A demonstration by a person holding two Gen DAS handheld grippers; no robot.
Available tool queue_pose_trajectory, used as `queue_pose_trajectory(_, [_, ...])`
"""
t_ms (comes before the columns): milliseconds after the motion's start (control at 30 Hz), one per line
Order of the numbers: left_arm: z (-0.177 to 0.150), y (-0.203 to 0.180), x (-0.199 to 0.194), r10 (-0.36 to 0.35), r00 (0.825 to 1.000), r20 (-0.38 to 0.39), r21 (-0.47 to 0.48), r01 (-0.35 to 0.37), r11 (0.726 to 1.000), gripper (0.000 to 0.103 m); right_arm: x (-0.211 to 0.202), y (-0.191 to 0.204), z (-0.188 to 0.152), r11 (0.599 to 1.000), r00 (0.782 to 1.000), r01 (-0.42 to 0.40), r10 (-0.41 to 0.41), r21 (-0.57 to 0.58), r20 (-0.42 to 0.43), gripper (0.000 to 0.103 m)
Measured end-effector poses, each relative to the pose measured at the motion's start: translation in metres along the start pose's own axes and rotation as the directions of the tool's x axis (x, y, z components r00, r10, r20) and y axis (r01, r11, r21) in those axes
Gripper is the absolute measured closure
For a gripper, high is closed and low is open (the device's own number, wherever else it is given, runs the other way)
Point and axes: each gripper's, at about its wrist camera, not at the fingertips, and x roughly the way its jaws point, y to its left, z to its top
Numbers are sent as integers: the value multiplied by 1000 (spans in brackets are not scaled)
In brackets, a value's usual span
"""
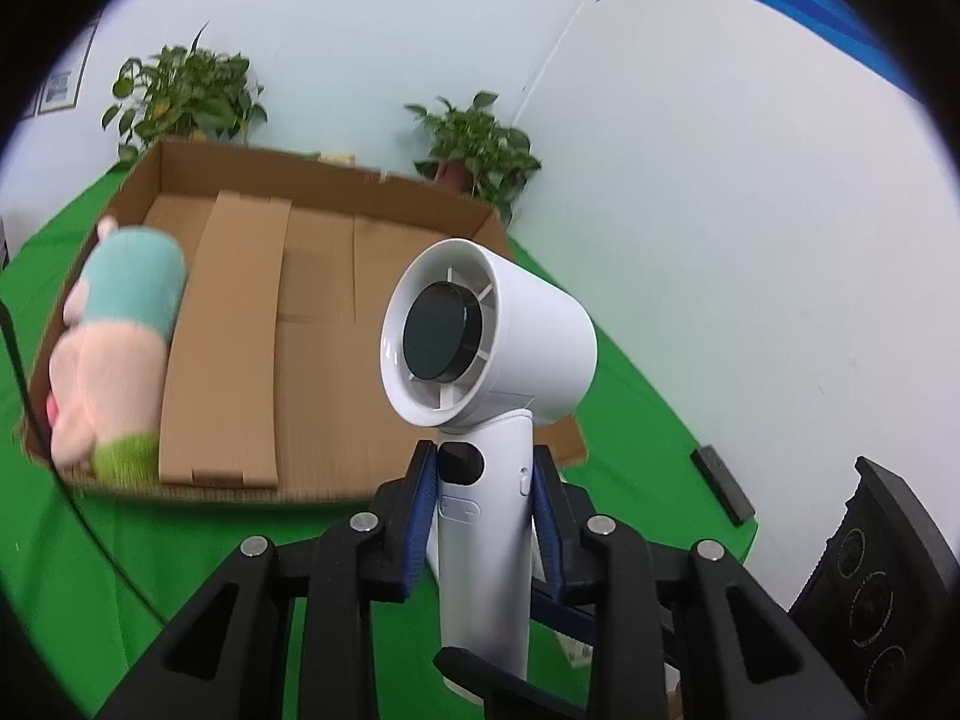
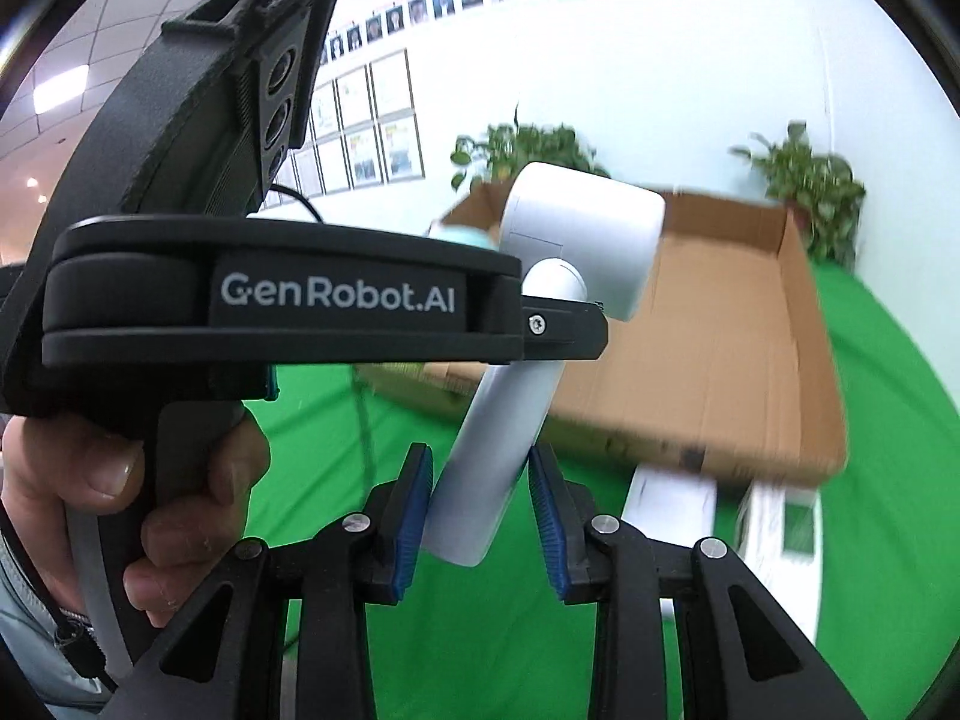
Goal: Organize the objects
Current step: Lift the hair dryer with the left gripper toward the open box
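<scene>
surface: green cloth [image 1: 150, 552], filling the lower frame
on it: open cardboard box [image 1: 336, 180], upper left; black remote [image 1: 723, 483], right

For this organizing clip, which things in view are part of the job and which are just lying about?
Part of the job:
- white handheld fan, its handle gripped by both the left gripper and the right gripper
- cardboard box
- plush toy inside the box

Lying about:
- two potted plants
- green cloth
- white packaging beside the box
</scene>
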Motion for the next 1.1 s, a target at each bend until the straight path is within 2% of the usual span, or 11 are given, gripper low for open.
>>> queue_pose_trajectory(167, [34, 4, -2, 14, 999, 47, 11, -15, 1000, 74, 3, -6, 38, 999, 999, 10, -8, -43, 41, 73])
queue_pose_trajectory(267, [51, 10, 4, 13, 998, 54, -7, -13, 1000, 74, 13, -16, 62, 999, 999, -41, 41, -7, 29, 73])
queue_pose_trajectory(333, [63, 19, 8, 19, 999, 42, -22, -19, 1000, 74, 11, -10, 78, 999, 999, -34, 35, -22, 32, 73])
queue_pose_trajectory(500, [79, 37, 36, 38, 999, 0, -42, -38, 998, 74, 42, -29, 97, 998, 998, -60, 60, 23, -8, 74])
queue_pose_trajectory(867, [65, 64, 96, 72, 994, -87, -76, -79, 994, 74, 98, -61, 80, 989, 988, -88, 102, 119, -112, 74])
queue_pose_trajectory(1100, [59, 73, 134, 165, 973, -160, -44, -174, 984, 74, 153, -99, 65, 976, 974, -114, 146, 183, -174, 75])
